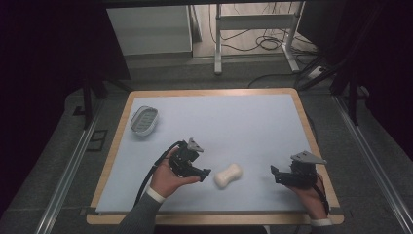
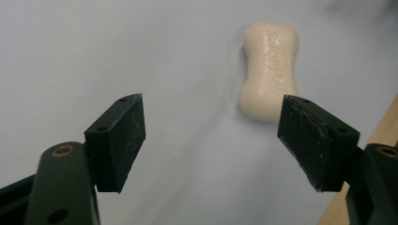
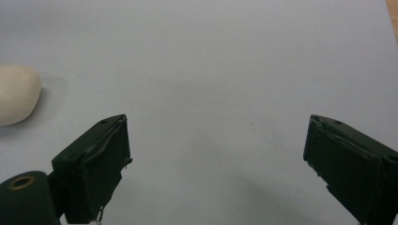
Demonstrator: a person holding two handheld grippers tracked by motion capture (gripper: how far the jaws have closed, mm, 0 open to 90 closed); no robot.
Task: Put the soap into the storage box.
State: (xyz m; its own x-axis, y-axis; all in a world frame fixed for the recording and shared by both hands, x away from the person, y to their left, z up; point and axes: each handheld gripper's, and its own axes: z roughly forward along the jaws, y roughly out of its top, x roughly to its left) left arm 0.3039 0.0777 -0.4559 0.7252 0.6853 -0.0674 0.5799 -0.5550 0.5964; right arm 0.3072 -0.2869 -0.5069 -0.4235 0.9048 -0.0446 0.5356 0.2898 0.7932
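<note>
A cream, waisted bar of soap [image 1: 228, 176] lies flat on the pale blue table mat [image 1: 219, 122], near the front edge. My left gripper [image 1: 207, 172] is just left of it and points at it, open. In the left gripper view the soap [image 2: 270, 70] lies beyond the two spread jaws, nearer the right one, with nothing between them. My right gripper [image 1: 274, 174] is off to the soap's right, also open and empty. In the right gripper view the soap [image 3: 16, 93] shows as a rounded end at the left edge.
A small oval white soap dish [image 1: 144, 120] with a ribbed bottom sits at the mat's far left. The wooden table edge [image 1: 214, 218] runs close in front of both hands. Table legs and cables stand on the floor beyond the table.
</note>
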